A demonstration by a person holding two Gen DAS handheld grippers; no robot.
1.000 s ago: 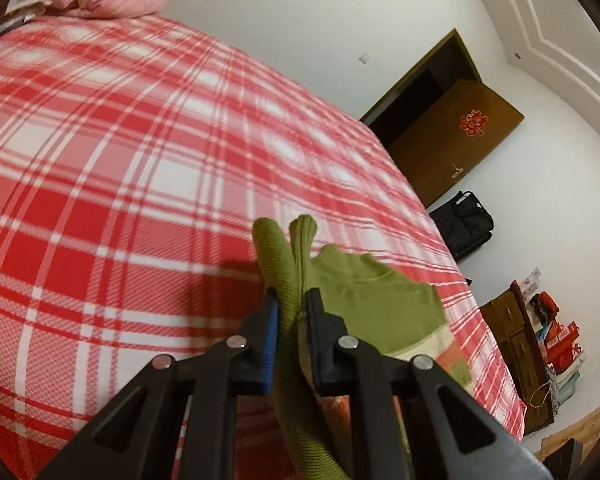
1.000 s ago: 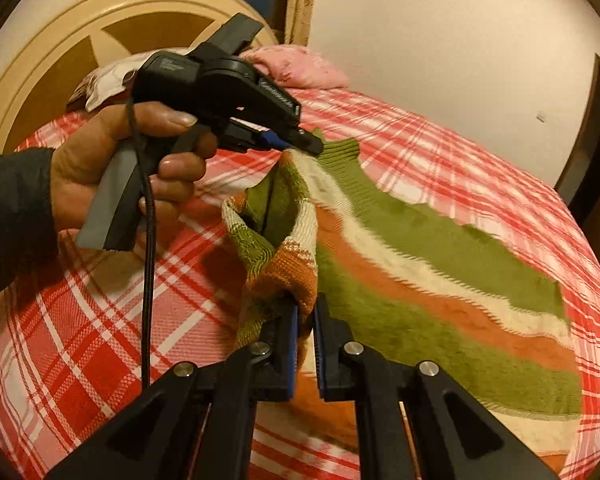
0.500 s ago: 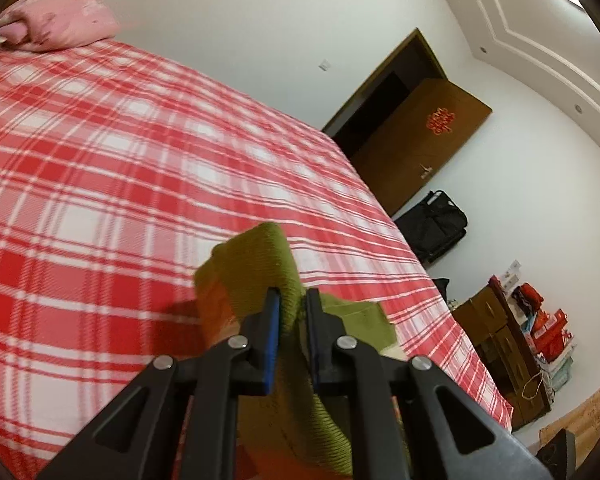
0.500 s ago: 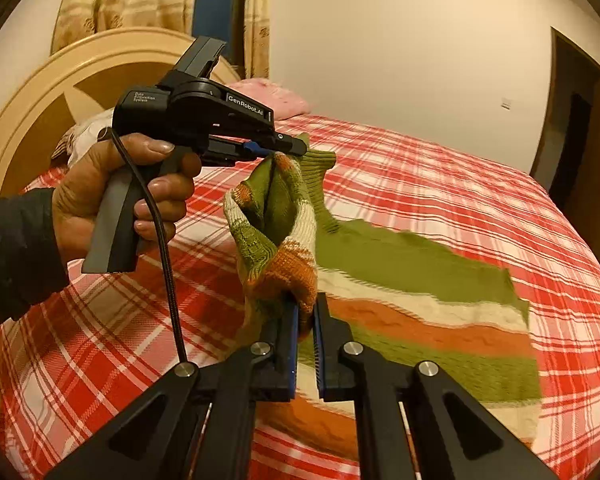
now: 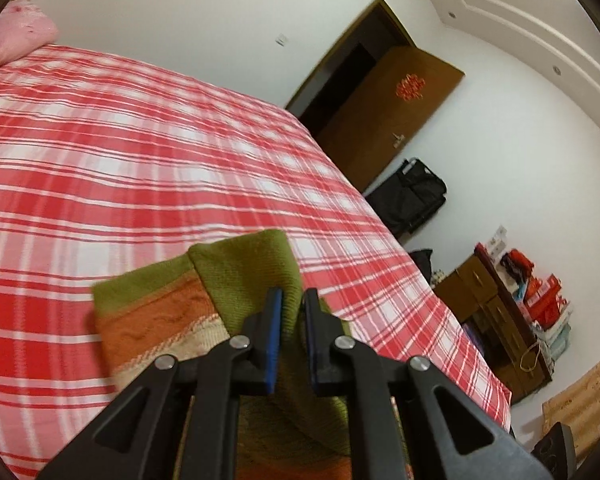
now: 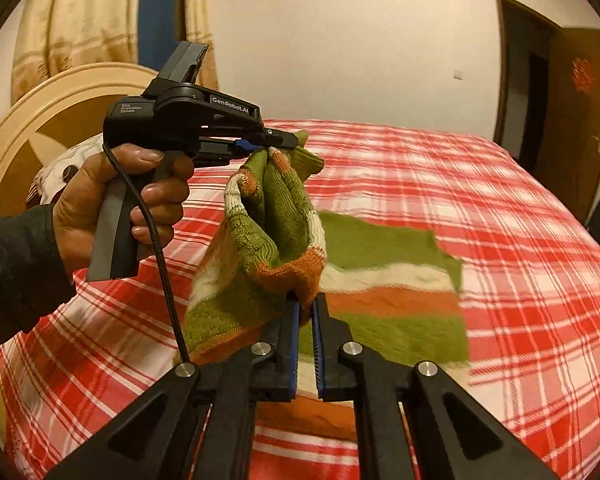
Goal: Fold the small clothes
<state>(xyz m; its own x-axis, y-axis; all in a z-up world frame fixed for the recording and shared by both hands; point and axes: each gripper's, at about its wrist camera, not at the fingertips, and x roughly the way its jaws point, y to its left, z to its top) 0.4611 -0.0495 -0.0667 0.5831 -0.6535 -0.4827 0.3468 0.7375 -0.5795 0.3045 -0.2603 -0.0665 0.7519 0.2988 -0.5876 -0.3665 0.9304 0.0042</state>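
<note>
Above the plaid bed (image 6: 500, 208), both tongs, left (image 6: 296, 141) and right (image 6: 306, 312), pinch the striped sweater (image 6: 268, 240), tilted downward.

Warm, yellowish indoor light fills both views. Fisheye bending curves the walls, with dark vignetted corners. Motion blur smears the striped knit (image 6: 396, 280) and the plaid bedspread (image 5: 140, 152) at mid-frame.

Home bedroom: plaid-covered bed (image 5: 140, 152), headboard (image 6: 40, 112).
</note>
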